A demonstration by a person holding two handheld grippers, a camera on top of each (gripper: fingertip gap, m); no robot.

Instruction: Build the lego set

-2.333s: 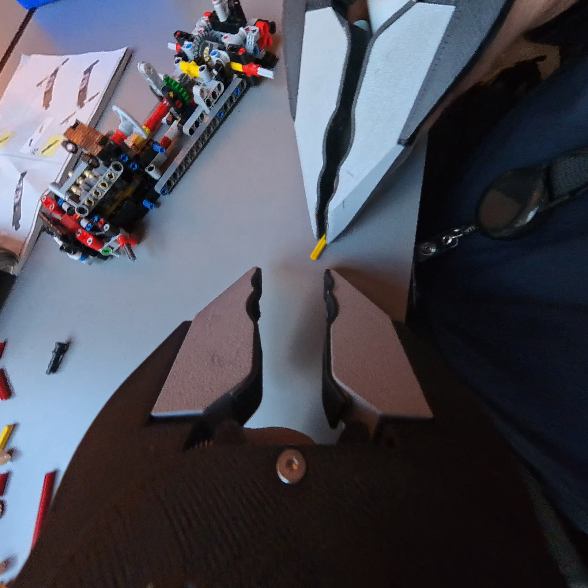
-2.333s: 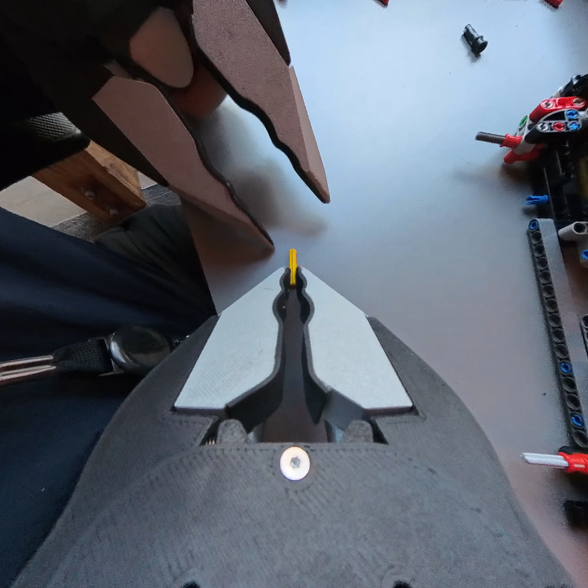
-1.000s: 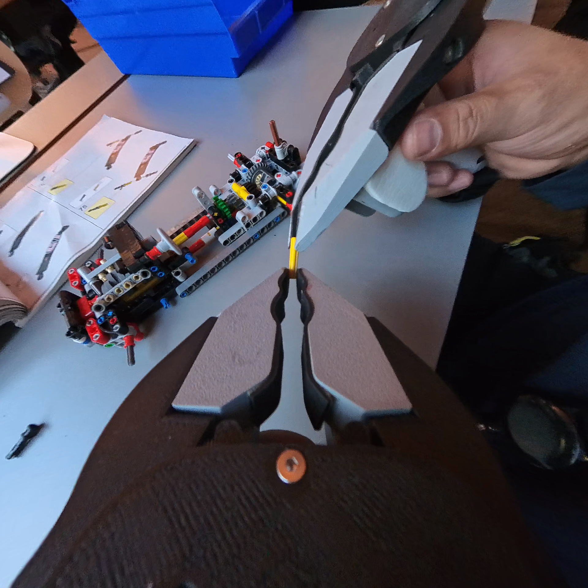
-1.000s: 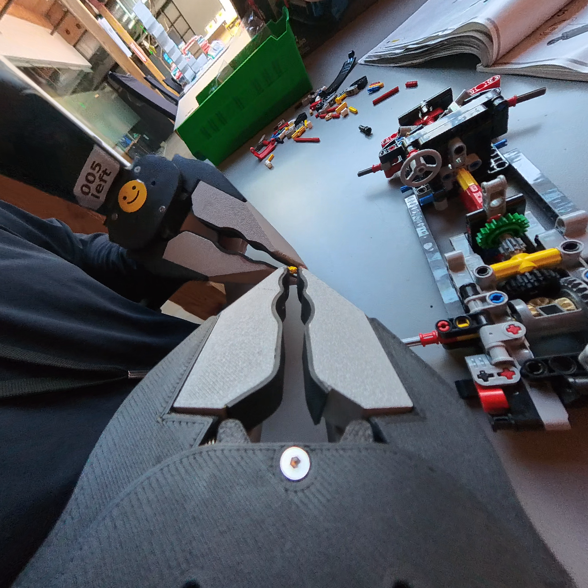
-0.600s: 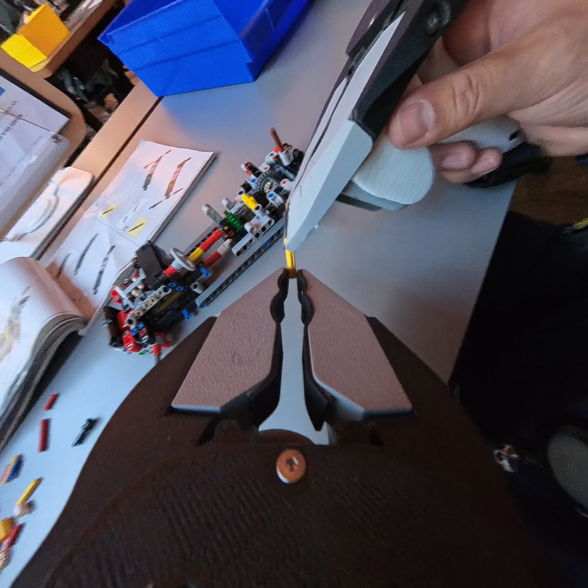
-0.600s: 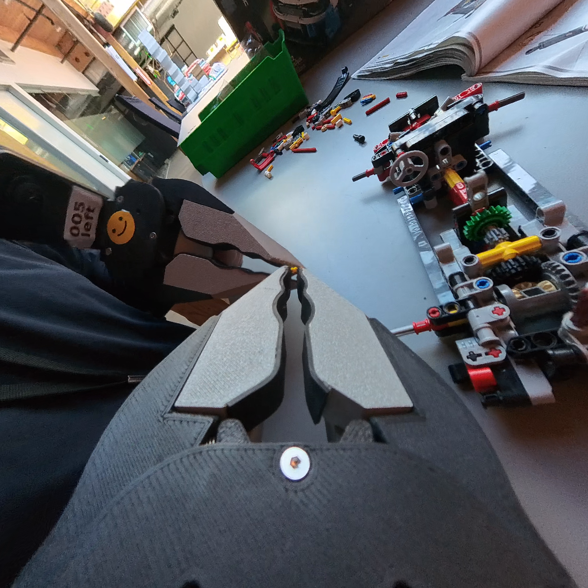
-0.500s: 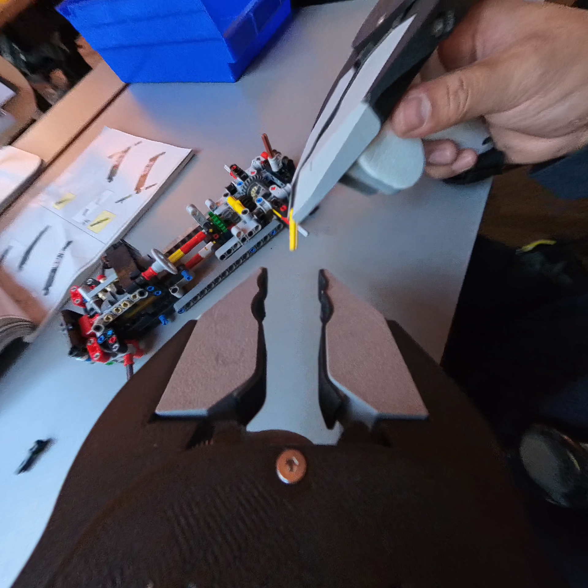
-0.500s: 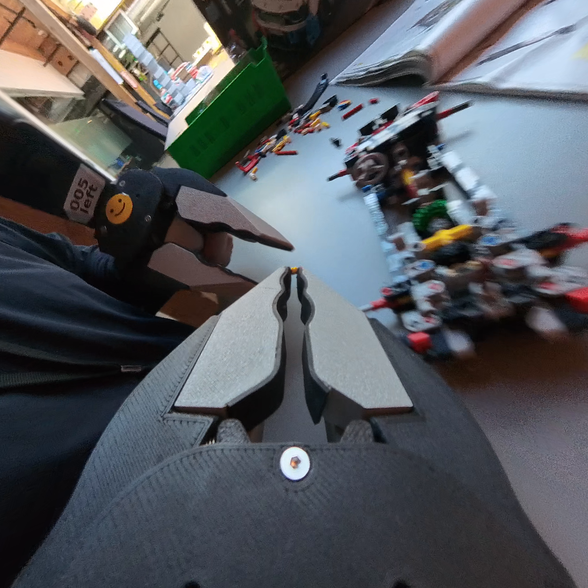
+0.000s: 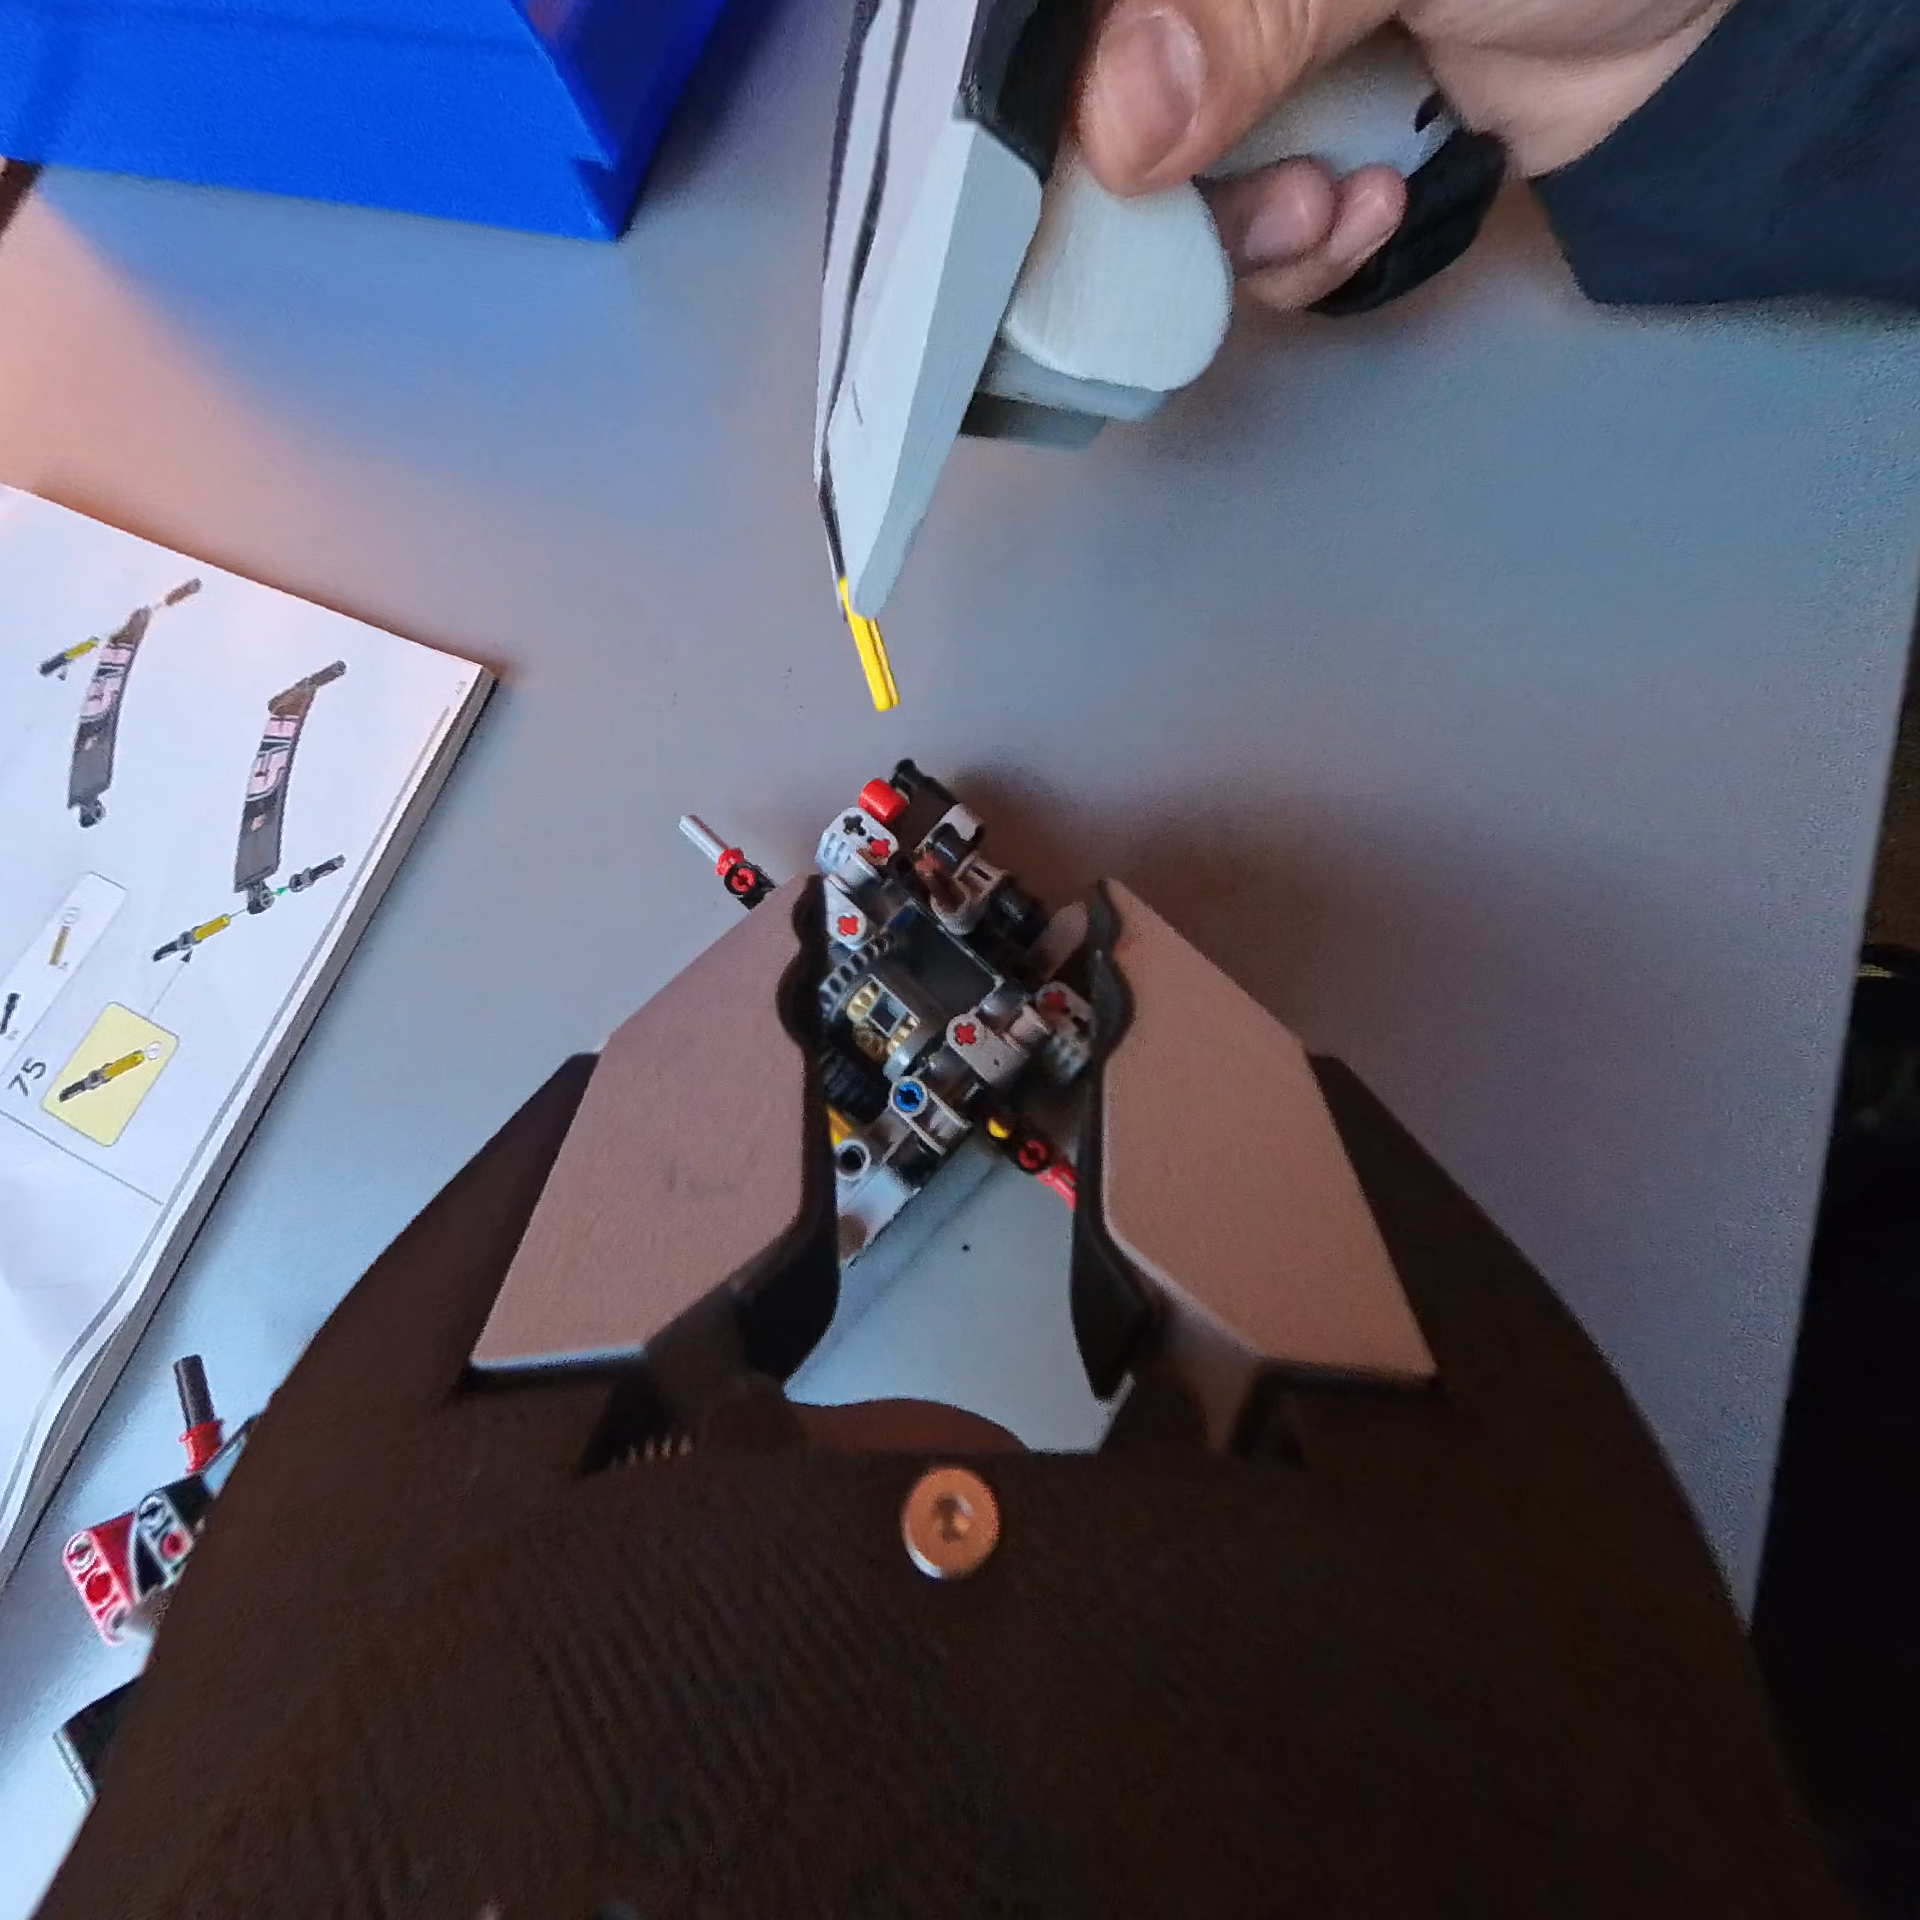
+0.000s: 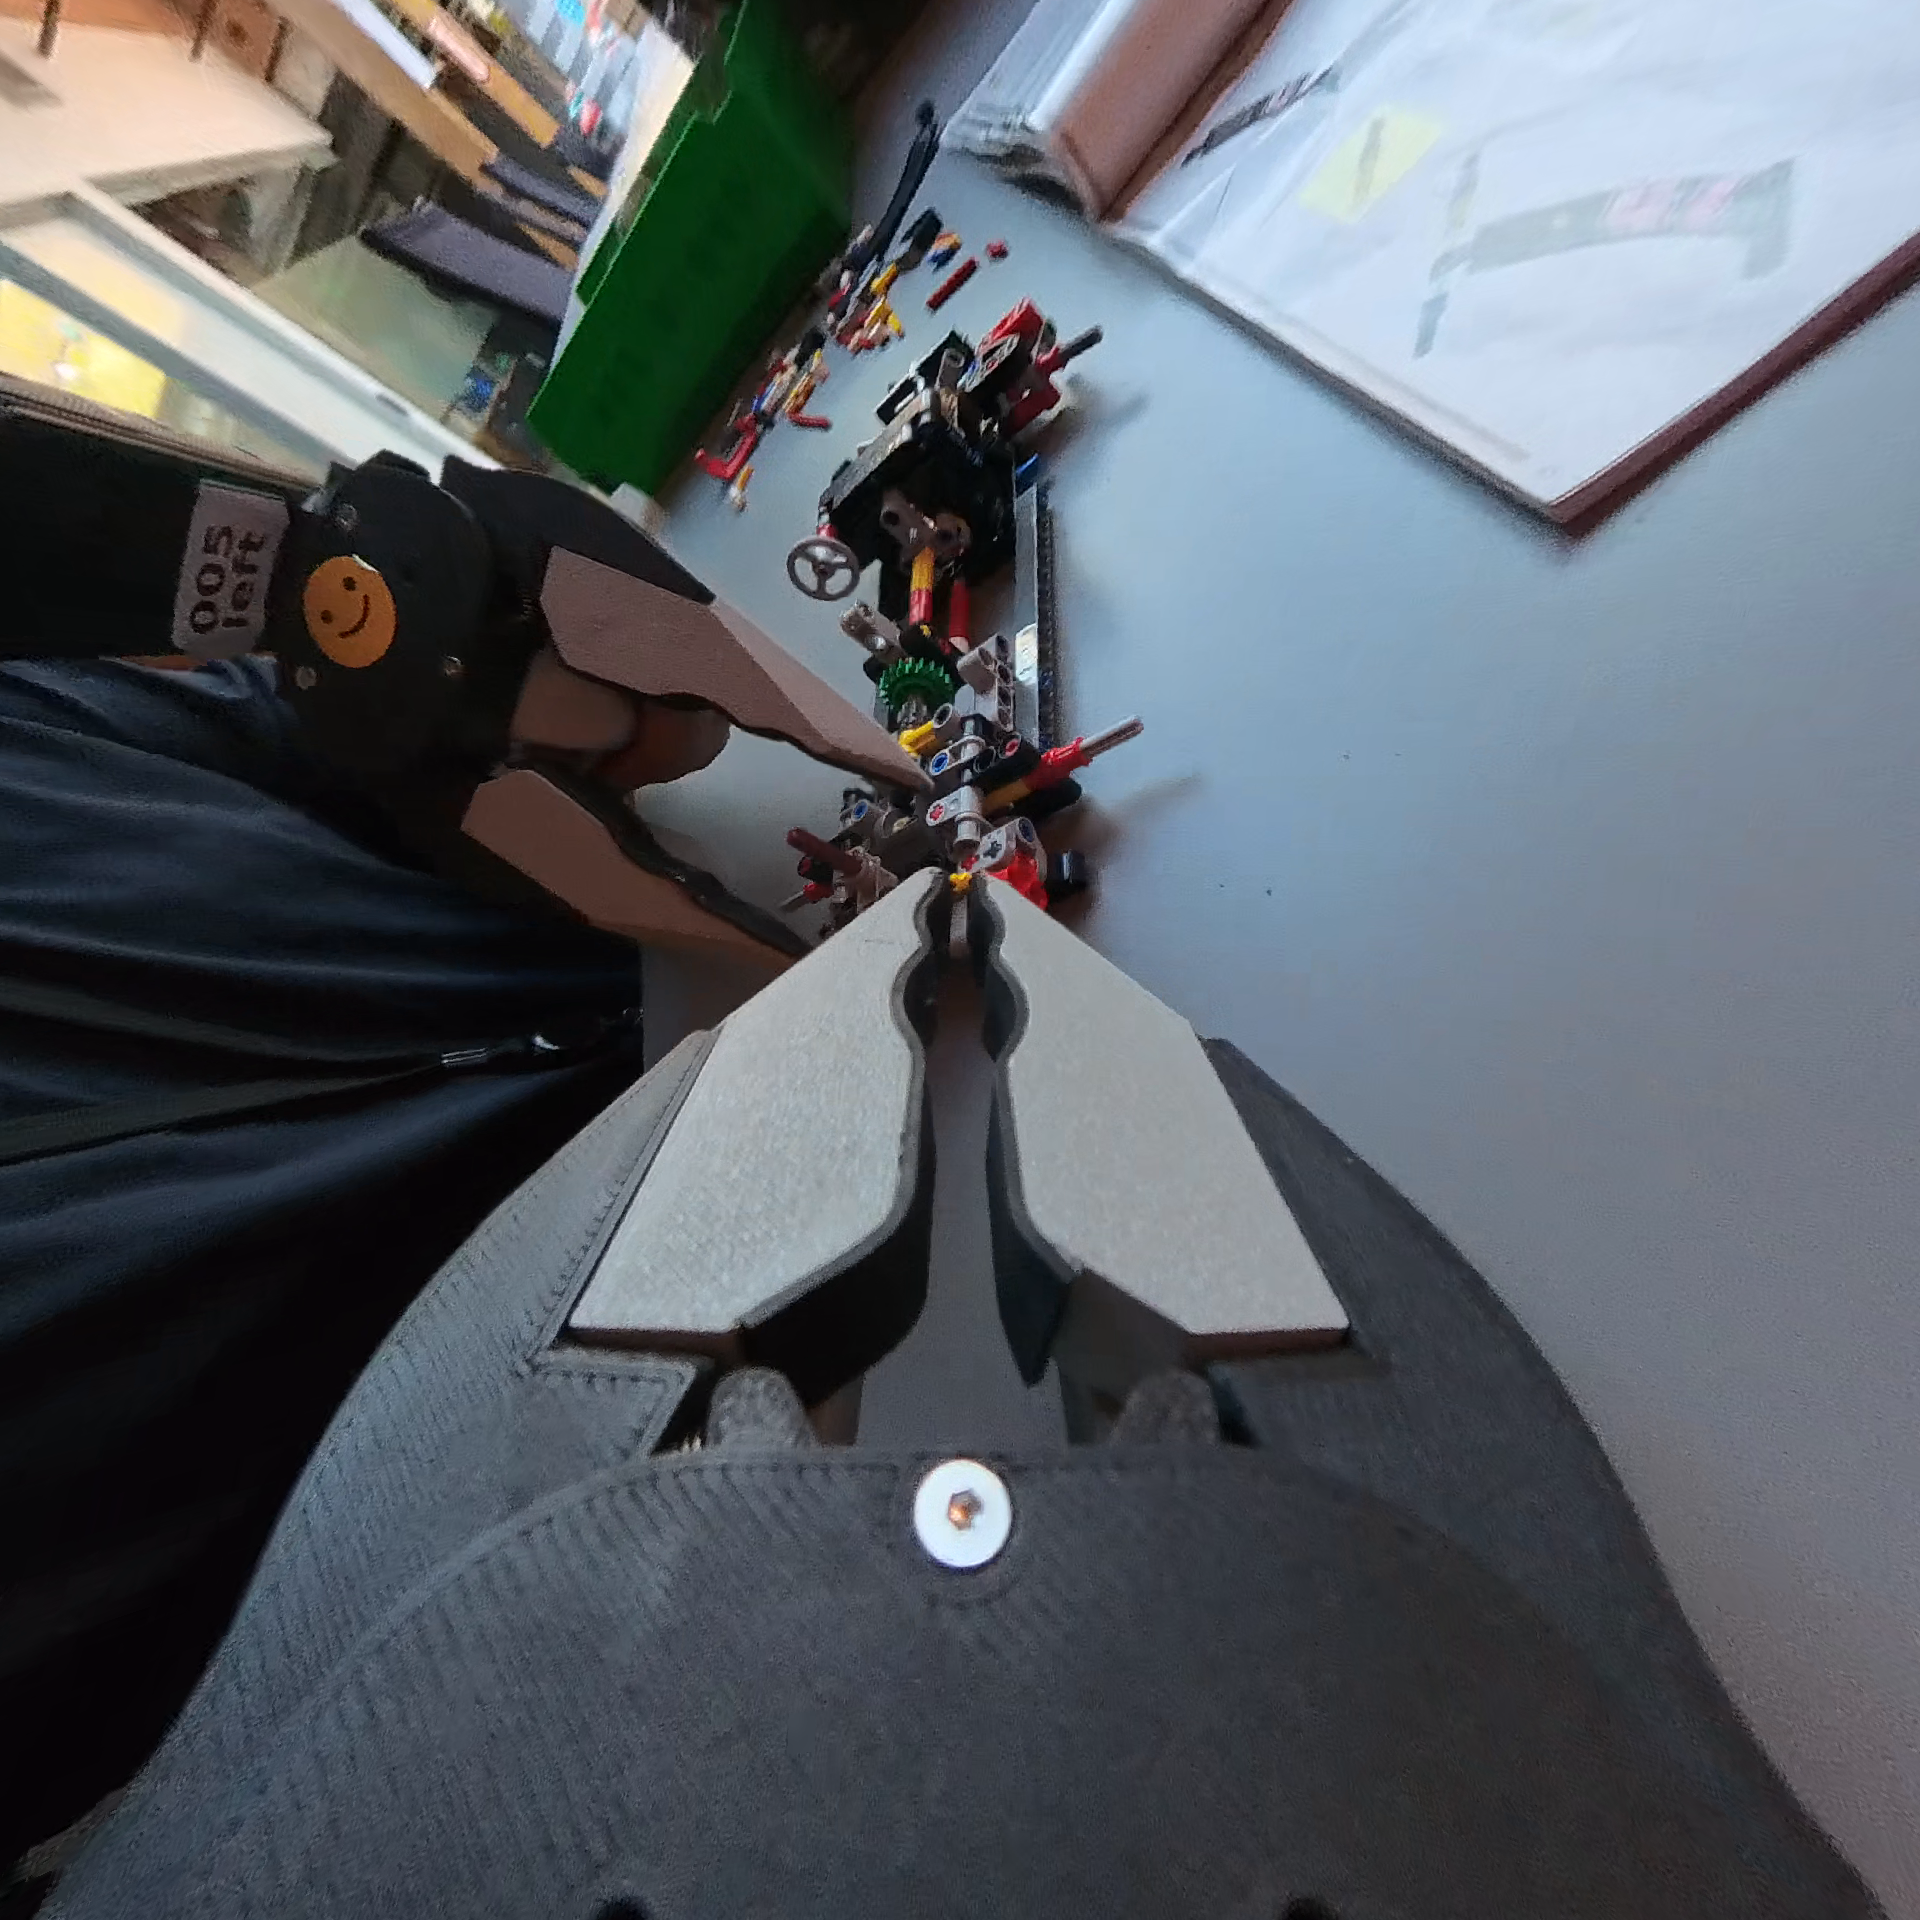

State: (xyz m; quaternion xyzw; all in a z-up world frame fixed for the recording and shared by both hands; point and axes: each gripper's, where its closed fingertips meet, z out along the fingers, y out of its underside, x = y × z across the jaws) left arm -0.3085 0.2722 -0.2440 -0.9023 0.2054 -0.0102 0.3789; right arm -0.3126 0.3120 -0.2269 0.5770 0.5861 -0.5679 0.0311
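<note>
Left gripper (image 9: pixel 951 904), brown-padded with a dark ribbed body: its 2 fingers stand spread, straddling the near end of a toy vehicle chassis built from grey, black and red plastic construction pieces (image 9: pixel 925 997). The chassis lies between the pads on a pale grey table (image 9: pixel 1455 727); whether either pad touches it cannot be told, and nothing is clamped.

Right gripper (image 10: pixel 961 883), grey-padded with a dark grey ribbed body: its fingers are pressed together on a thin yellow plastic axle rod (image 9: pixel 871 655), whose free end juts from the tips (in the left wrist view it hangs above the table, just beyond the chassis end and apart from it). A person's hand (image 9: pixel 1299 125) grips the white handle of this gripper.

In the right wrist view the rod's tip (image 10: pixel 961 881) points at the chassis (image 10: pixel 956 769), which stretches away along the table with a green gear and a small grey steering wheel on it.

Surroundings: an open white instruction booklet (image 9: pixel 156 935) left of the chassis; a blue plastic bin (image 9: pixel 312 94) at the far edge; a green plastic bin (image 10: pixel 707 260) and scattered small loose pieces (image 10: pixel 831 343) farther off.
</note>
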